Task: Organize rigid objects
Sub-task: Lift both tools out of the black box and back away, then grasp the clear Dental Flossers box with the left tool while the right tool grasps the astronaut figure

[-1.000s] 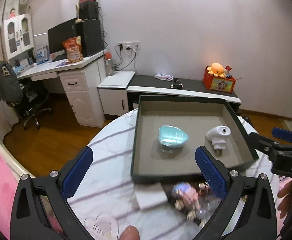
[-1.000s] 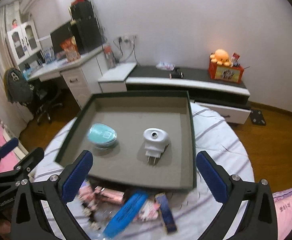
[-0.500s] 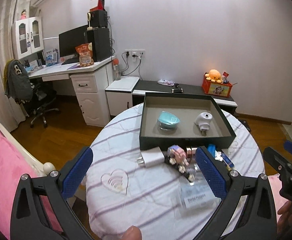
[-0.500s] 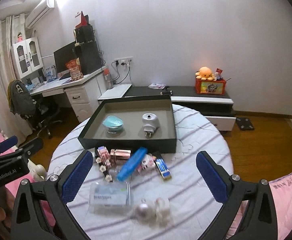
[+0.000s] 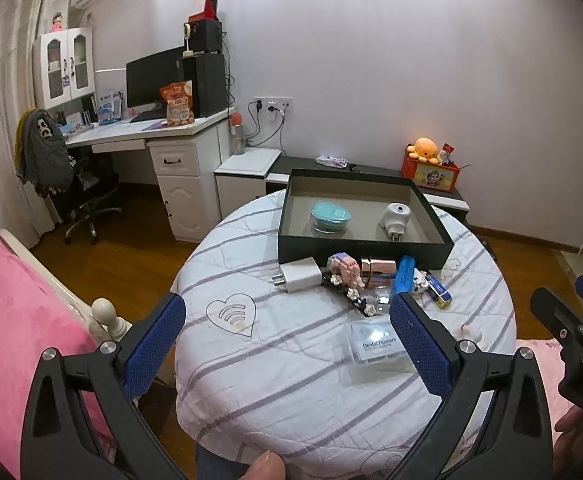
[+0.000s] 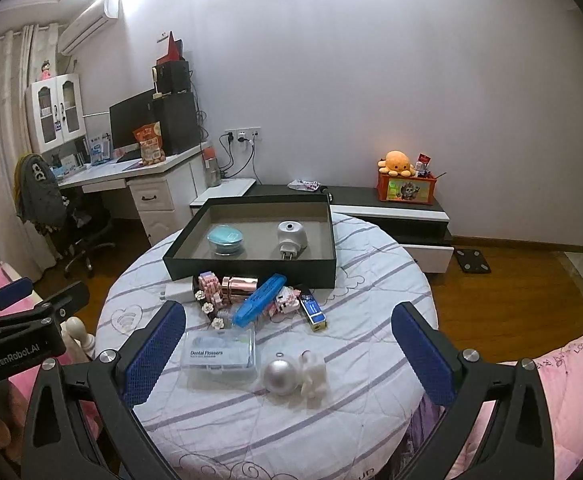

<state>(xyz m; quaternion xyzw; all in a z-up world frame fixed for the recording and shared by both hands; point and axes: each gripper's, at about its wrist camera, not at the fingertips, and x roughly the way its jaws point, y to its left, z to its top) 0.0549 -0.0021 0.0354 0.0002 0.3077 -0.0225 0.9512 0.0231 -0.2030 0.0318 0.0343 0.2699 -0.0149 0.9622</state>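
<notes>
A dark tray [image 5: 291, 244] [image 6: 251, 270] at the far side of the round table holds a teal case [image 5: 328, 217] [image 6: 225, 239] and a white plug [image 5: 395, 220] [image 6: 291, 237]. In front of it lies a pile: a white charger [image 5: 300, 275], pink block figure [image 6: 211, 286], rose-gold tube [image 6: 240, 286], blue case [image 6: 260, 299], small blue box [image 6: 312, 311]. Nearer lie a floss box [image 6: 219, 354] and a silver ball [image 6: 279, 376]. My left gripper [image 5: 287, 344] and right gripper [image 6: 287, 344] are open and empty, held back over the table's near edge.
The table [image 6: 371, 280] has a striped white cloth. A pink bed [image 5: 15, 320] lies at the left. A desk with chair [image 5: 91, 200] and a low cabinet [image 6: 391, 208] stand behind.
Both grippers have pulled back and up from the tray. The whole table and the pile now show. Both stay open and empty.
</notes>
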